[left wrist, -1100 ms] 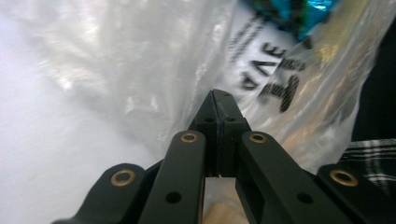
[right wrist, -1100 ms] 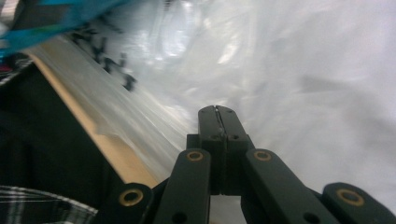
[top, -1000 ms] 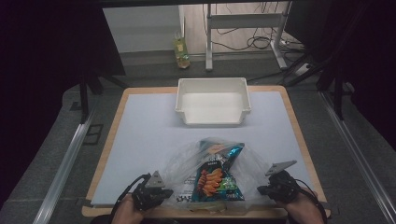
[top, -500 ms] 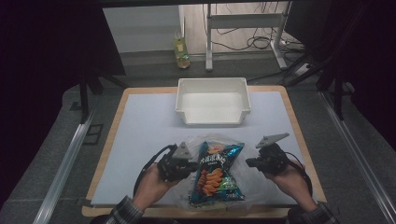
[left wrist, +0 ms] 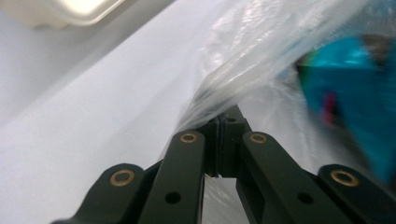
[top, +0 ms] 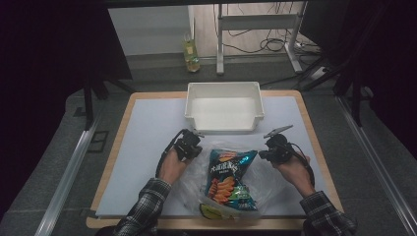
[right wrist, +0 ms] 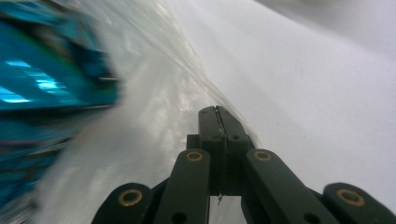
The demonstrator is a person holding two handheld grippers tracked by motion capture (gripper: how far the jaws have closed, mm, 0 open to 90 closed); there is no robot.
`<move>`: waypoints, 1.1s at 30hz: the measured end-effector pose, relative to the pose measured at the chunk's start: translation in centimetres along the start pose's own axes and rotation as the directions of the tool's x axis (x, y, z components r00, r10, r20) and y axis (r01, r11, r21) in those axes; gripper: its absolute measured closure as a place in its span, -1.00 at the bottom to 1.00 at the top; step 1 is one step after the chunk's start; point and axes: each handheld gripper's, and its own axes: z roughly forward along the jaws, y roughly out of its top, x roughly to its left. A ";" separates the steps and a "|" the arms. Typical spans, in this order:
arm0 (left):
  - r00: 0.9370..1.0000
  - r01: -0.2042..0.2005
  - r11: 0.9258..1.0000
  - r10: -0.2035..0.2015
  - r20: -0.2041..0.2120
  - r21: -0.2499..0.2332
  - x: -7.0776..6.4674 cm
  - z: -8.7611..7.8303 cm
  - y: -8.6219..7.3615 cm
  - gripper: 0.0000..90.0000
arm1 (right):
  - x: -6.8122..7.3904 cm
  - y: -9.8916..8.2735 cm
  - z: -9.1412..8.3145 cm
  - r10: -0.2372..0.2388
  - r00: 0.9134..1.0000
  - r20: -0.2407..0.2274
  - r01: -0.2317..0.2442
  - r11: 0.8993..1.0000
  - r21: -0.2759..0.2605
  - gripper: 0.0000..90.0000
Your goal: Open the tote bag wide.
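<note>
Clear plastic bag (top: pixel 223 177) lies on the white surface (top: pixel 147 128), near-centre, w/ a teal snack packet (top: pixel 228 179) inside it. Packet shows orange chips printed on front; top end points far, bottom end sits close to the near edge of the surface. A yellow-green bit (top: pixel 209 210) shows at the bag's near-left corner; can't tell what it is.

Left gripper (top: pixel 188 146) is at the bag's far-left corner, person's left hand (top: pixel 172 167) behind it. In the left gripper view the jaws are closed tight on a pinched fold of the plastic film (left wrist: pixel 243 70), which stretches up and away from the tips; teal packet (left wrist: pixel 355 98) blurred at right, white bin corner (left wrist: pixel 79 9) at top left.

Right gripper (top: pixel 275 149) is at the bag's far-right corner, right hand (top: pixel 292 169) behind it, grey plate on top tilted up. In the right gripper view the jaws are also closed, pads together, w/ the film's edge (right wrist: pixel 177 56) running from the tips up to the far side; teal packet (right wrist: pixel 46 84) blurred at left.

Both grippers roughly level w/ each other, well apart, bag spread between them.

White plastic bin (top: pixel 223 106) stands on the far-centre of the surface, empty inside, just beyond the bag's far edge, not touching it. Plaid sleeves (top: pixel 142 211) enter from the near side. Off the surface, a yellowish bottle (top: pixel 191 49) stands on the floor beyond.
</note>
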 end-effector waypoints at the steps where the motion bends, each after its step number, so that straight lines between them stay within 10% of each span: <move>1: 1.000 0.005 1.000 -0.005 -0.003 0.001 0.2 0.2 -0.1 0.98 | 0.0 0.0 0.0 0.000 1.000 0.000 0.000 1.000 0.000 0.99; 16: 0.997 0.017 1.000 -0.016 -0.069 0.014 2.4 -1.5 -3.1 0.99 | -1.2 -1.9 0.2 0.036 0.995 0.089 -0.038 0.999 0.024 1.00; 24: 0.999 0.038 0.997 -0.036 0.027 -0.072 2.1 -4.4 -2.7 0.93 | -1.5 -2.5 -0.6 0.035 0.997 0.071 -0.037 0.999 0.018 0.99; 29: 0.991 -0.060 0.989 0.076 0.112 -0.139 -0.7 -5.9 0.4 0.92 | -1.0 -1.5 -1.3 0.027 0.999 0.032 -0.026 0.999 -0.040 0.99; 31: 0.978 -0.093 0.991 0.110 0.179 -0.100 -1.7 -4.8 0.8 0.92 | -0.5 -0.9 -1.3 0.012 1.000 0.017 -0.011 0.999 -0.052 0.99; 33: 0.981 -0.139 0.990 0.140 0.131 -0.017 -2.3 -2.9 0.7 0.93 | 0.0 -0.2 -0.7 -0.013 1.000 -0.002 0.013 0.999 -0.043 0.99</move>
